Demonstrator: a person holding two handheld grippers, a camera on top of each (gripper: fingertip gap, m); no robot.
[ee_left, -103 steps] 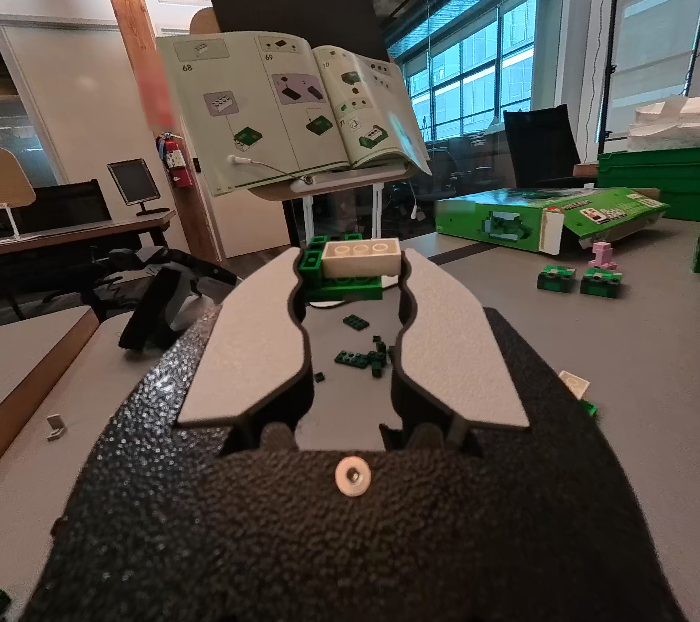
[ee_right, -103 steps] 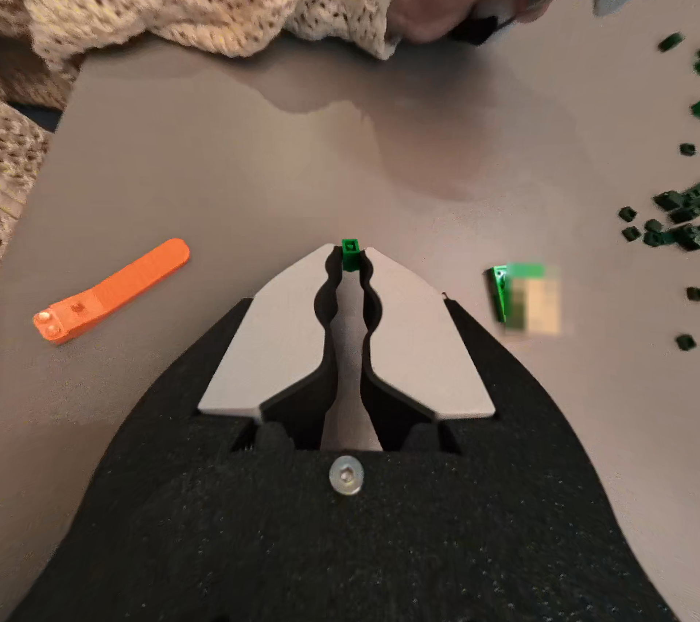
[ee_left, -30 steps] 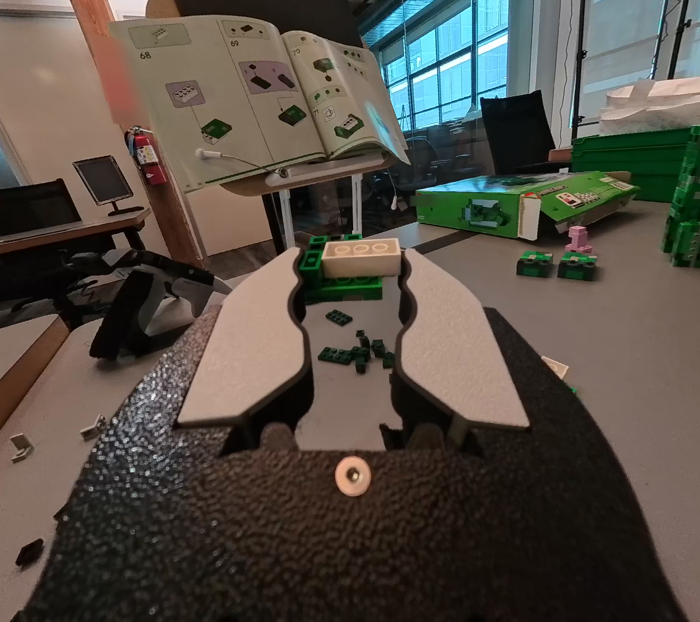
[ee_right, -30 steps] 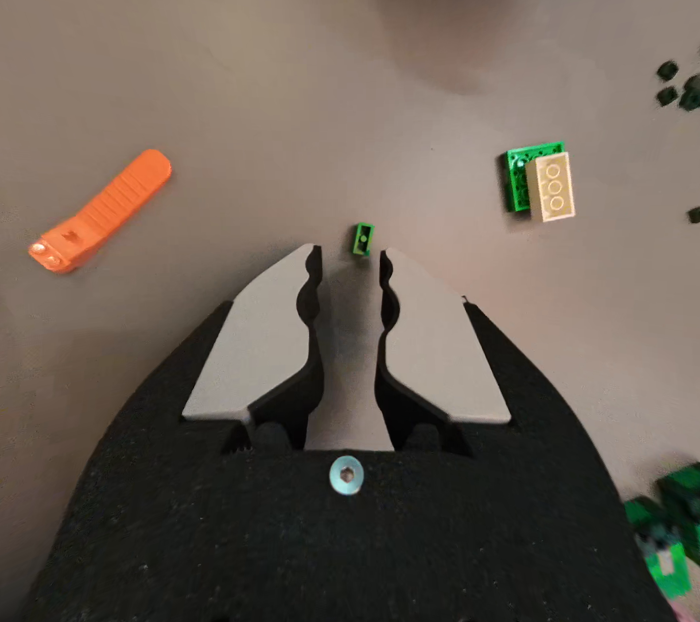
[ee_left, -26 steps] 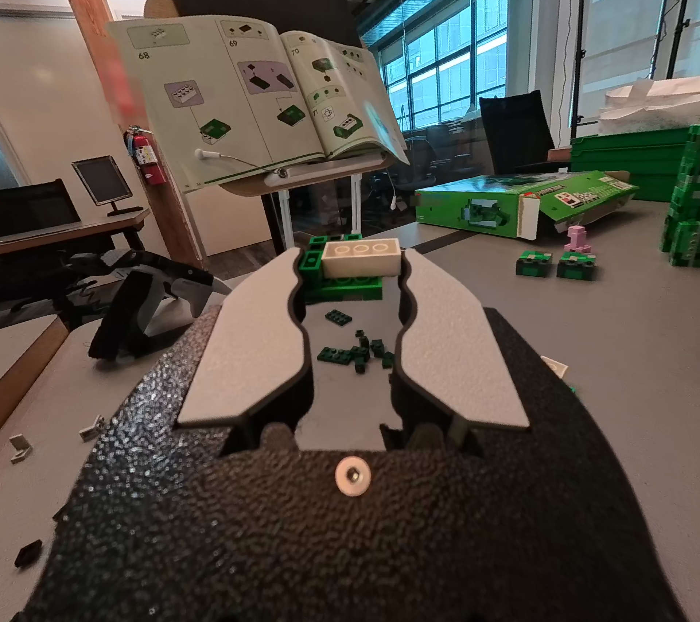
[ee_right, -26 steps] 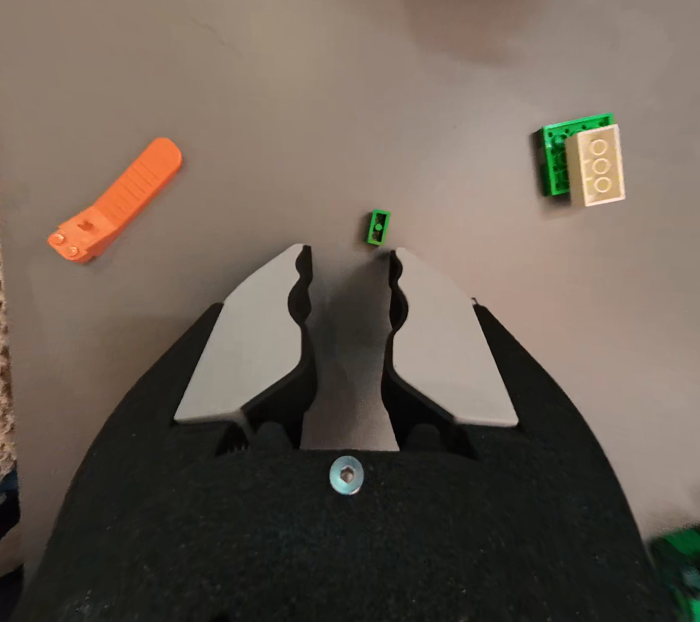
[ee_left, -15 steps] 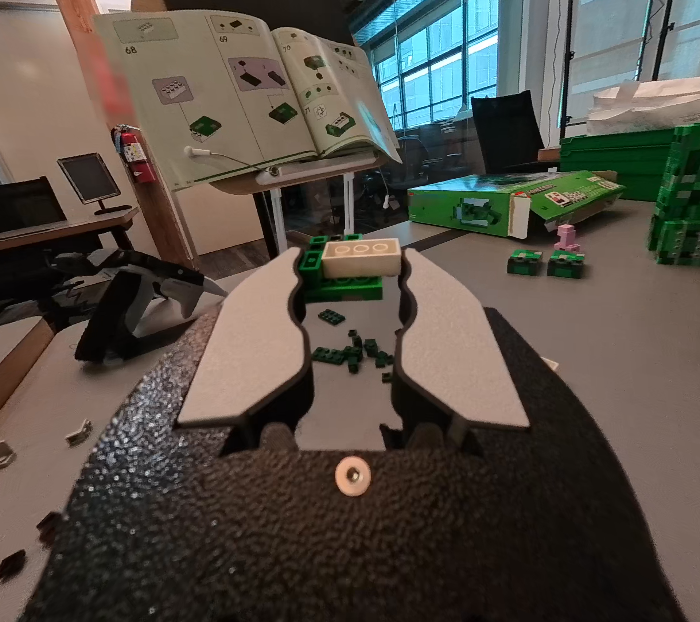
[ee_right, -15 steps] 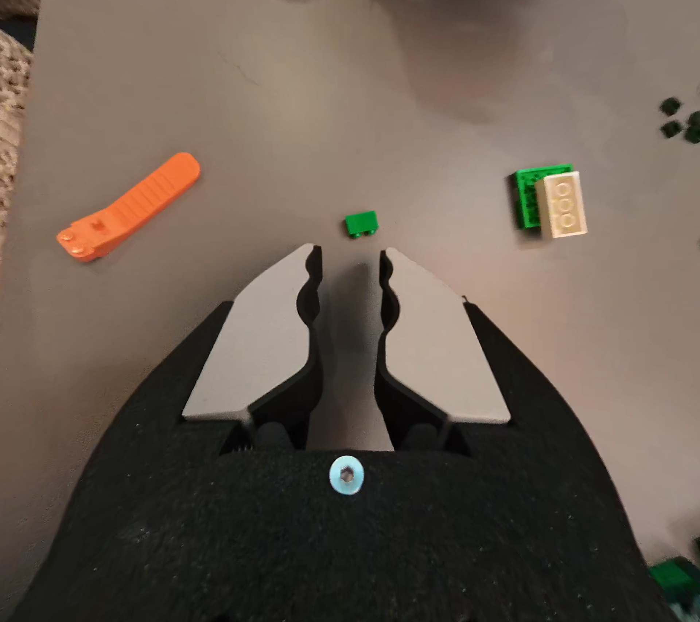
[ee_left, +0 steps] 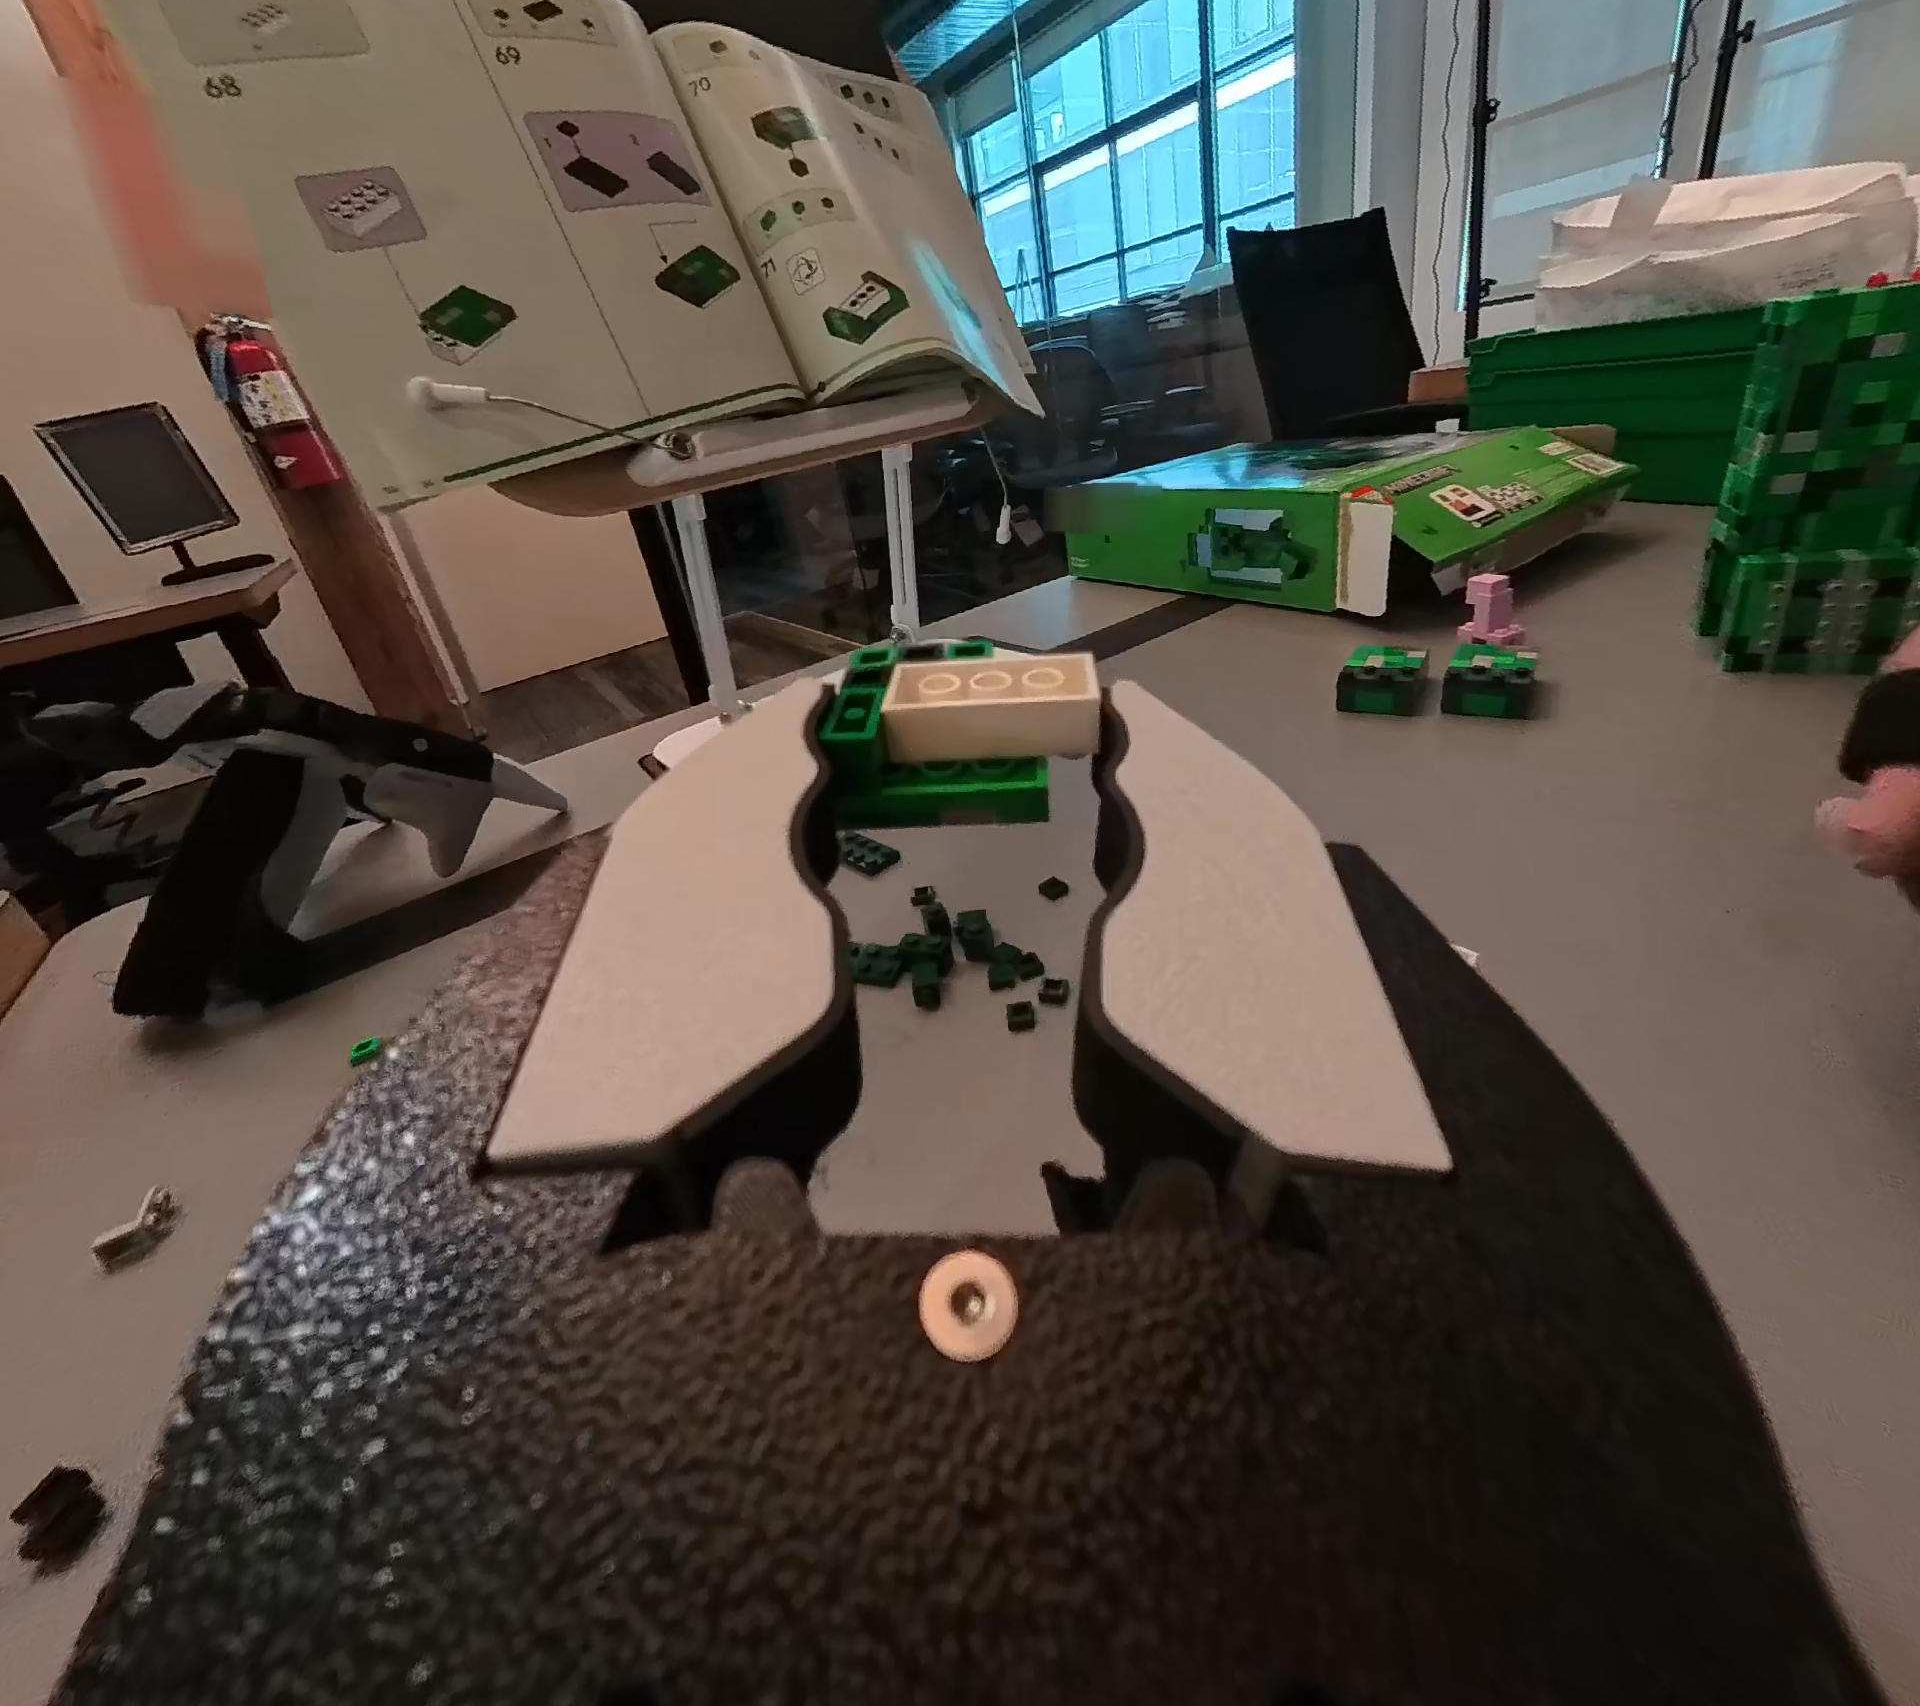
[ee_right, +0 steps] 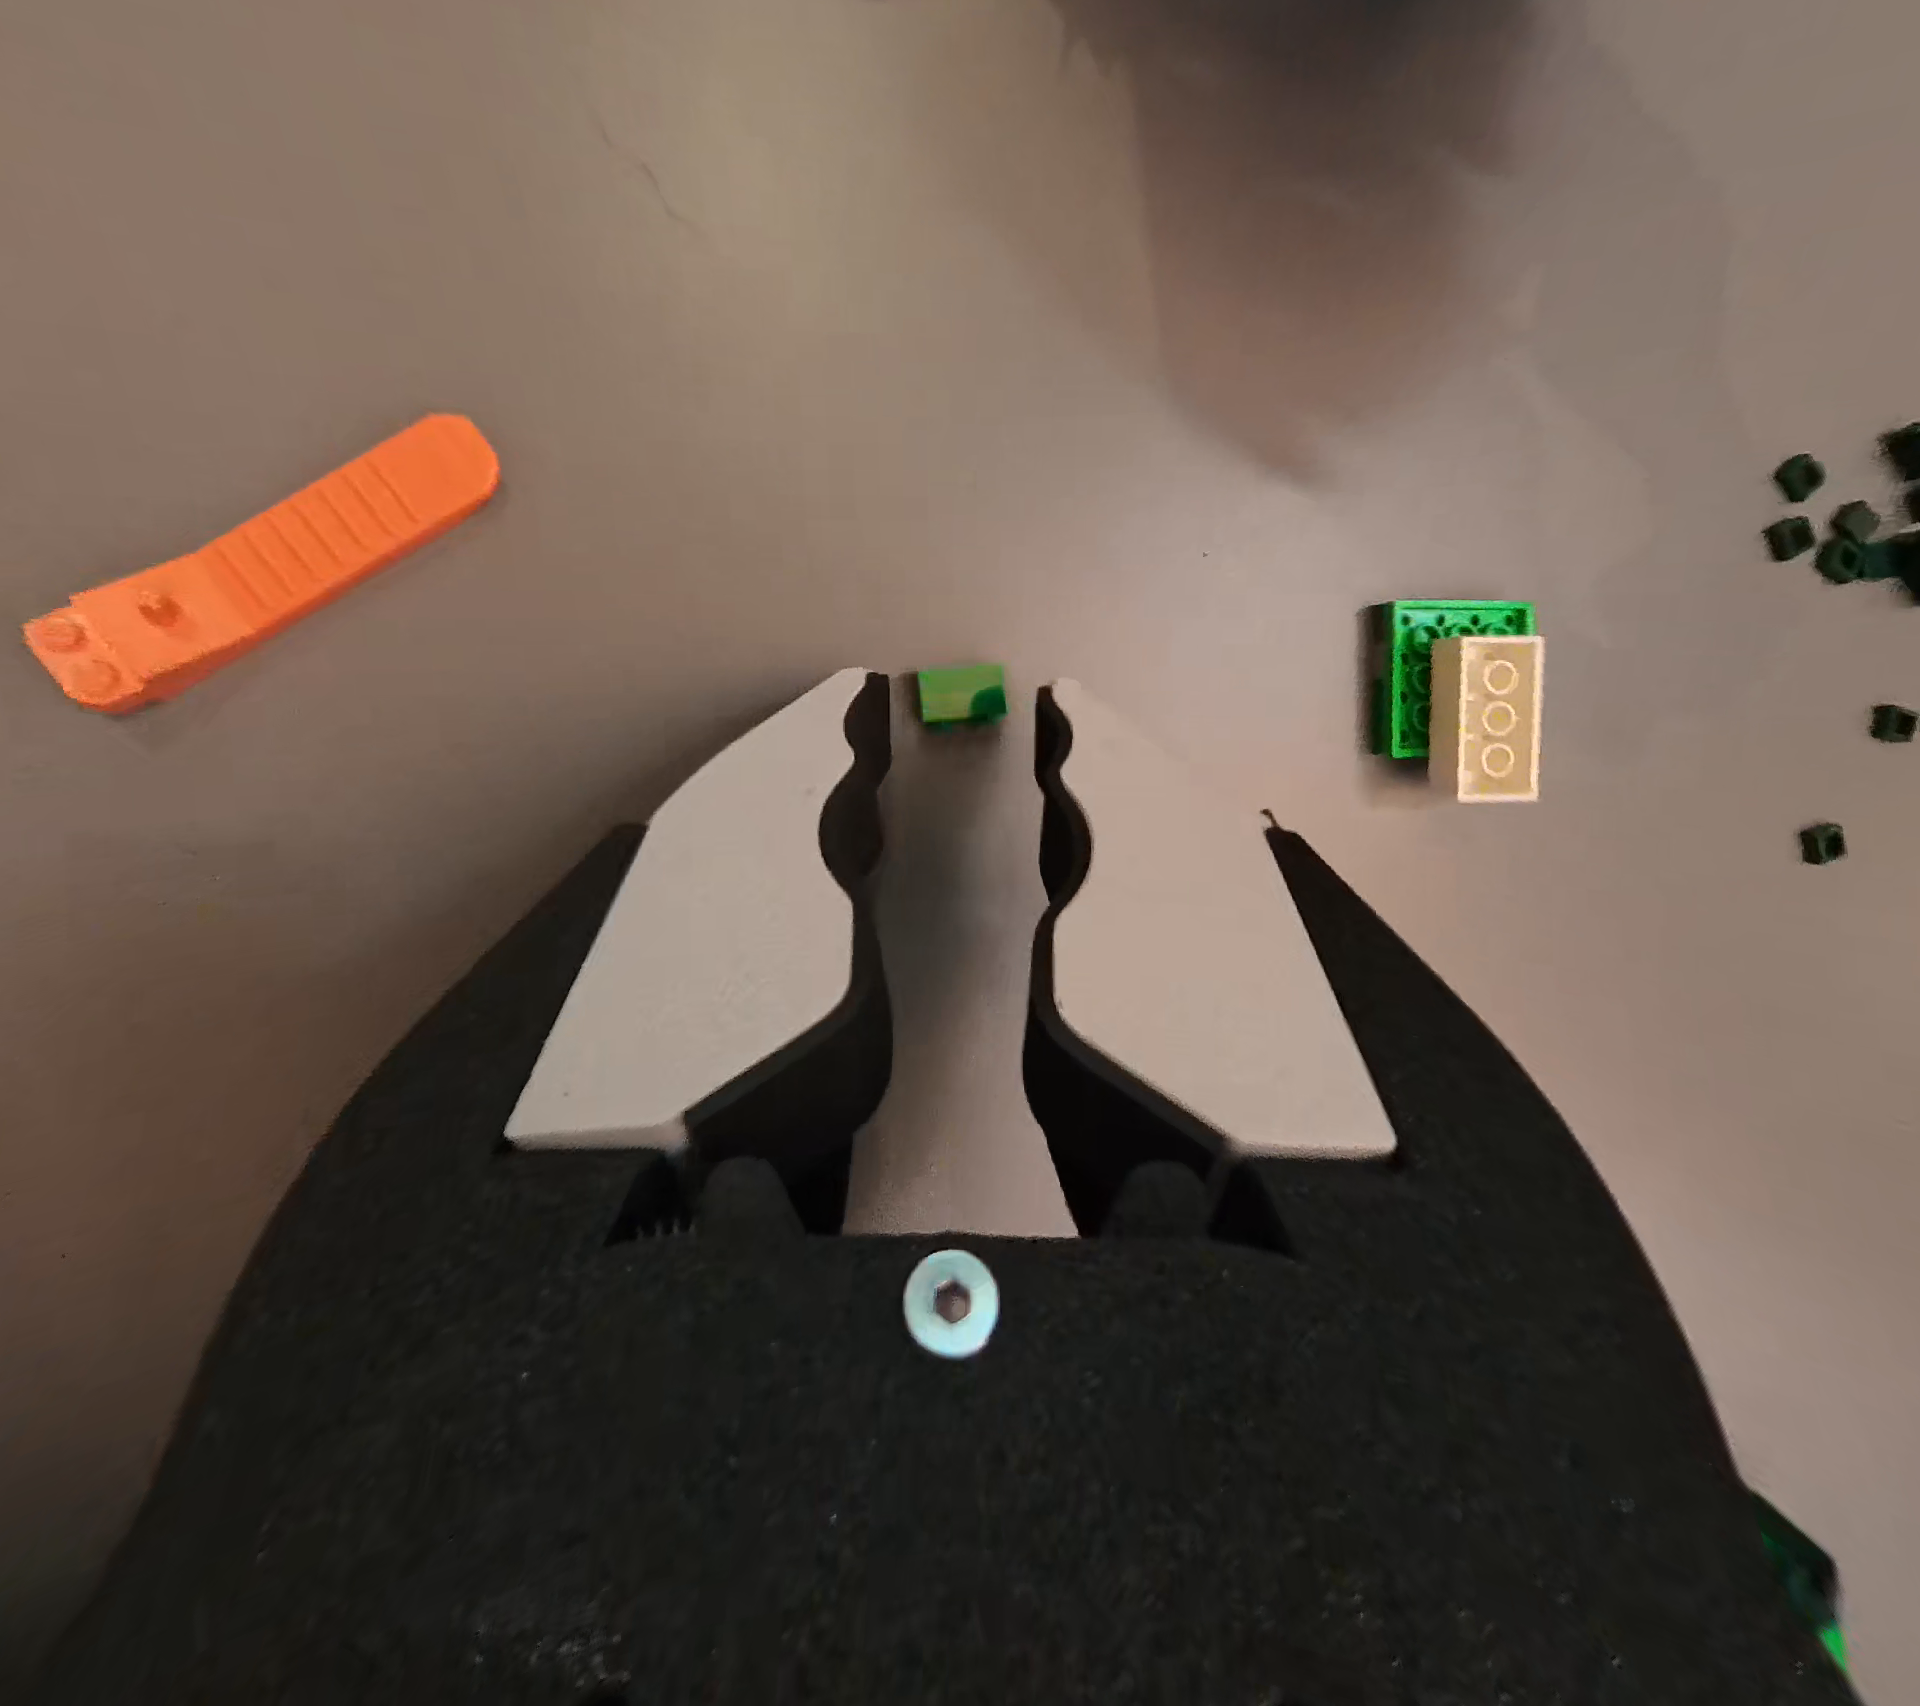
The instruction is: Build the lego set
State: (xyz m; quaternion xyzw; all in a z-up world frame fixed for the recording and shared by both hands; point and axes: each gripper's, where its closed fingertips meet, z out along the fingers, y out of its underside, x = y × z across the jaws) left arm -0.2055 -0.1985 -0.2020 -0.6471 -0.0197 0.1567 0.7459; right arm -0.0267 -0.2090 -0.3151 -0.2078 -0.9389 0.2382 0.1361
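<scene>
The right gripper (ee_right: 964,700) hung open, empty, its tips flanking a small bright-green plastic brick (ee_right: 961,697); the left gripper (ee_left: 961,737) gaped empty.

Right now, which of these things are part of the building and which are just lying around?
In use:
right tool, open around the small green brick
green and cream assembly
instruction booklet
dark green pieces

Lying about:
orange brick separator
green box
black chair
</scene>
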